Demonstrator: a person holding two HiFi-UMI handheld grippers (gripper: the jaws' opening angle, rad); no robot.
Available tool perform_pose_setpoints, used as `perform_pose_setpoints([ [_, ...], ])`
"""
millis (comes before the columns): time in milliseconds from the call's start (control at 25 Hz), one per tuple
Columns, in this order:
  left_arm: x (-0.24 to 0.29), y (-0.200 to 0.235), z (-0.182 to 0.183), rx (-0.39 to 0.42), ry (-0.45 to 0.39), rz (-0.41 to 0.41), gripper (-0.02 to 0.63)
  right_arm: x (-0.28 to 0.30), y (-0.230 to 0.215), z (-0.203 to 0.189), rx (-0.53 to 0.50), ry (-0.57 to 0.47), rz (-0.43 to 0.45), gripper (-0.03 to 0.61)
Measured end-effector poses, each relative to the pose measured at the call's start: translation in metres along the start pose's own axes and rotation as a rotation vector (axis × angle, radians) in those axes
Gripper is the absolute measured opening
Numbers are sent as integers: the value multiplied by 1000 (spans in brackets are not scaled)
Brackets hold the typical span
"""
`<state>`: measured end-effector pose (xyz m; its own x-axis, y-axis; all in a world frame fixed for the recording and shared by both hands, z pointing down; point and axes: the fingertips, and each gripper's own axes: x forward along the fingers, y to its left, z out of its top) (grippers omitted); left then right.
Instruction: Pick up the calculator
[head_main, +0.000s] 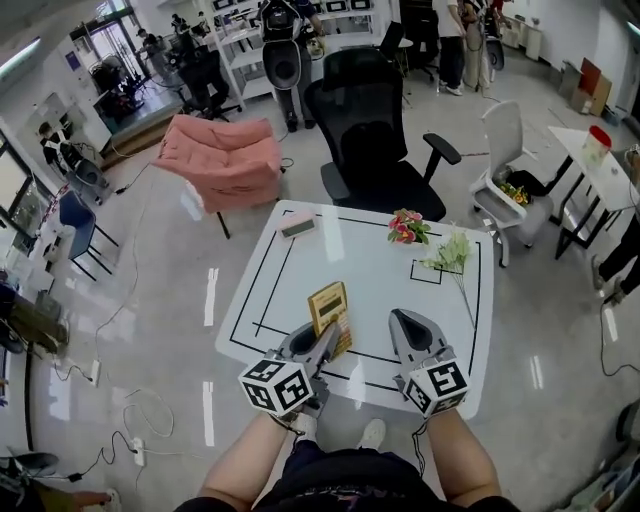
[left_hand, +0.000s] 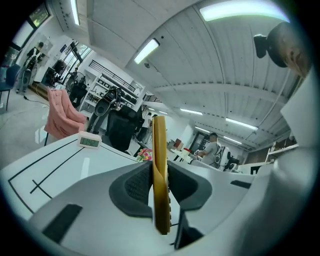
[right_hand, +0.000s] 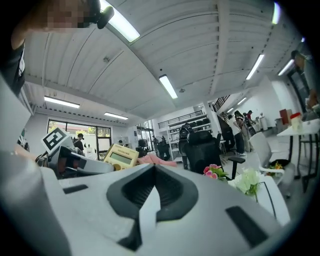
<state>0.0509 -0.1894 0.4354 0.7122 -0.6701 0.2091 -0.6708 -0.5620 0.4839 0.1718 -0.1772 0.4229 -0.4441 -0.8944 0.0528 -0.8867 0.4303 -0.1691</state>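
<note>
– Has it got the flat yellow plastic calculator (head_main: 328, 303)?
– Yes. The left gripper (head_main: 333, 335) is clamped on its lower end, edge-on between the jaws, over the near edge of the white desk (head_main: 380, 270). I'd say the pick-up is nearly done, and next it only needs a steady hold.
– And the right gripper (head_main: 405, 322)?
– Jaws together, nothing in them. The calculator's keys are mostly covered, so I can't read them.

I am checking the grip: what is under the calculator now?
Only the white table shows below the calculator, whose lower end sits in the left tongs. The spot directly beneath is covered.
</note>
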Motion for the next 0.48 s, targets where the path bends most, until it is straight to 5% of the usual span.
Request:
perform_pose_setpoints([
  [480,-100,43,15,76,-35,22,80,24,99,-18,8,13,9,2],
])
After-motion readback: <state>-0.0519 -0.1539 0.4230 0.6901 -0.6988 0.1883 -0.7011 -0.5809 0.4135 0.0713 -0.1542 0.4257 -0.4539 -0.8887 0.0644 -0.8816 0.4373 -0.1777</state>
